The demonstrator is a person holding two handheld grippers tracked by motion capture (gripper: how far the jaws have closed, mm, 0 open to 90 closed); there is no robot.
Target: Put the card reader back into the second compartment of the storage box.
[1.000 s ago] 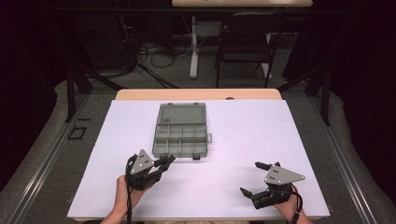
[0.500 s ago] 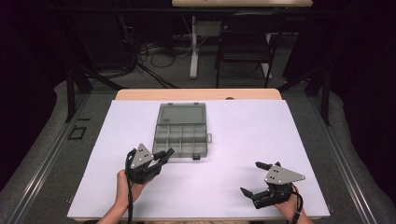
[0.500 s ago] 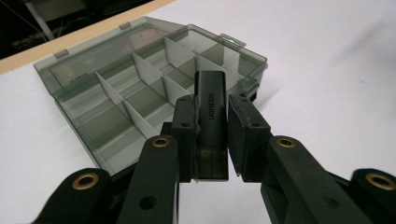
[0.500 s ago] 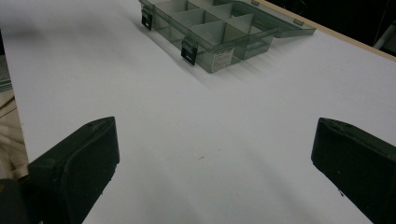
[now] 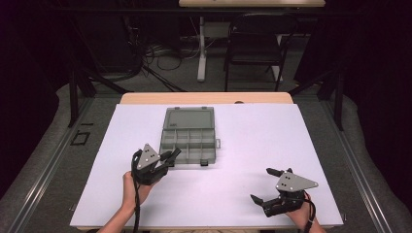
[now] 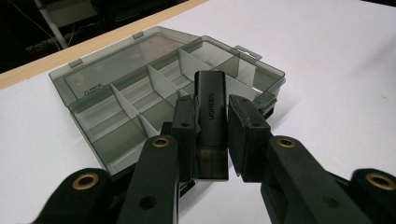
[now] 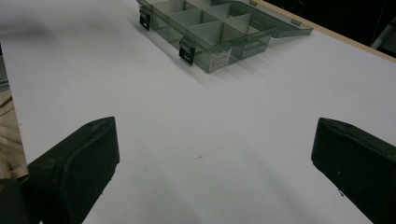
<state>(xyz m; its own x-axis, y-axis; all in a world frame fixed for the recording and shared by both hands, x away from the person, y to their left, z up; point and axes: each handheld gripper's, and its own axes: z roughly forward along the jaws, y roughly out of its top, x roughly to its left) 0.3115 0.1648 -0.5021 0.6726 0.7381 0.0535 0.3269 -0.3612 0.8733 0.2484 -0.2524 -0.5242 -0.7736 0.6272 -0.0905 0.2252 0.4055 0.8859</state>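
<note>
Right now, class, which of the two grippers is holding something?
The left gripper: its jaws clamp a black UGREEN adapter near the open organiser box. The right gripper has wide, empty jaws.

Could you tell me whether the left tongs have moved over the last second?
Yes: the left tongs have edged up the table toward the organizer box, which itself has stayed put.

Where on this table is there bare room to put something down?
Plenty: the white sheet lies bare right of the open box, and between the left tongs and right tongs. It's crowded only at the box's near left corner.
</note>
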